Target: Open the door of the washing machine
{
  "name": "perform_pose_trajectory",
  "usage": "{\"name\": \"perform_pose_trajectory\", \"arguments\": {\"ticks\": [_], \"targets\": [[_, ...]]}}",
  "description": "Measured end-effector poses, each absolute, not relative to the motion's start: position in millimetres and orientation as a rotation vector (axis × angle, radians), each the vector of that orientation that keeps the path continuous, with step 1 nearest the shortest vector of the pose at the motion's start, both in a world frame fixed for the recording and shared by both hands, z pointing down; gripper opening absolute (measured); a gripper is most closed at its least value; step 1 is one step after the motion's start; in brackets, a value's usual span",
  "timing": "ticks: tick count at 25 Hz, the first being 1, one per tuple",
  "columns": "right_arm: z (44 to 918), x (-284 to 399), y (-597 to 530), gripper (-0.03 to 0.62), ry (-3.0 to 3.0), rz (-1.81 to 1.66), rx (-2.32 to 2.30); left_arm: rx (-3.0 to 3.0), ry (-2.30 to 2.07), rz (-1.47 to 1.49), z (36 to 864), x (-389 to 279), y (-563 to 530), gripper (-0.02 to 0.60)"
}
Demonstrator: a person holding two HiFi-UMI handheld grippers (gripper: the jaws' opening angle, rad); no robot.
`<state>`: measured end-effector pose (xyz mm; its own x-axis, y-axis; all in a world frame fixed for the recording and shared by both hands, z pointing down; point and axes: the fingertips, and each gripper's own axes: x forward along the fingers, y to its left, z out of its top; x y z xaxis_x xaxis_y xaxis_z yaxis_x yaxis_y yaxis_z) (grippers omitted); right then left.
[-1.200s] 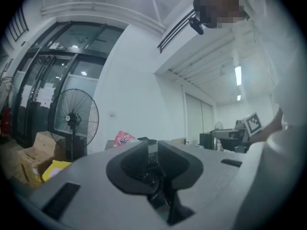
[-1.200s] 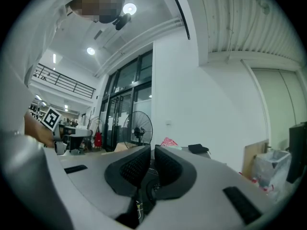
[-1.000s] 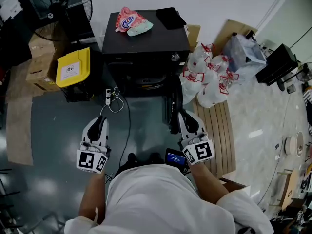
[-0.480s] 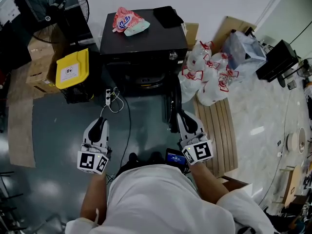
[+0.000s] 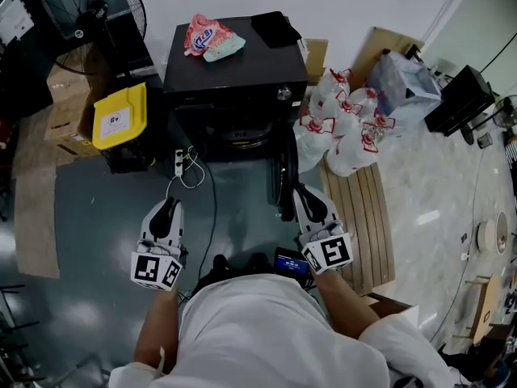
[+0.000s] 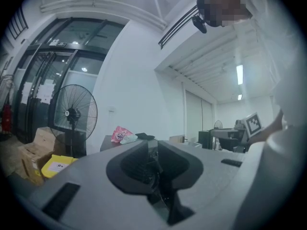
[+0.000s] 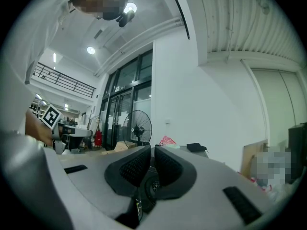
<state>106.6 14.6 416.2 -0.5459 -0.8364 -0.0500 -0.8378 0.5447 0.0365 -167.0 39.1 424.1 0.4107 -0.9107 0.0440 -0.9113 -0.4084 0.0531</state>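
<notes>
The black washing machine [image 5: 234, 63] stands against the far wall, with a pink bag [image 5: 206, 35] and a black pouch [image 5: 275, 27] on its top. Its door [image 5: 285, 172] is swung out towards me, edge-on, to the right of the dark drum opening [image 5: 242, 136]. My right gripper [image 5: 300, 192] is level and shut, its tips right beside the door's near edge; whether they touch it I cannot tell. In the right gripper view [image 7: 152, 150] nothing is between the pads. My left gripper [image 5: 168, 208] hovers shut and empty over the floor to the left, also shut in its own view [image 6: 152, 145].
Left of the machine stand a yellow-lidded bin [image 5: 121, 115], cardboard boxes [image 5: 65, 107] and a floor fan [image 5: 89, 10]. A power strip with a cable [image 5: 182, 164] lies on the floor ahead. White tied bags [image 5: 343, 128] and a slatted wooden board [image 5: 359, 217] sit on the right.
</notes>
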Motion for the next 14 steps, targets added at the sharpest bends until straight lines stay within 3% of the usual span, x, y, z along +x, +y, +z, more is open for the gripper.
{"name": "perform_pose_trajectory", "arguments": {"ticks": [14], "targets": [[423,134,22,0.048,2.738,0.069,-1.475,2.571,-1.662,0.009,430,-137,46,0.067]]}}
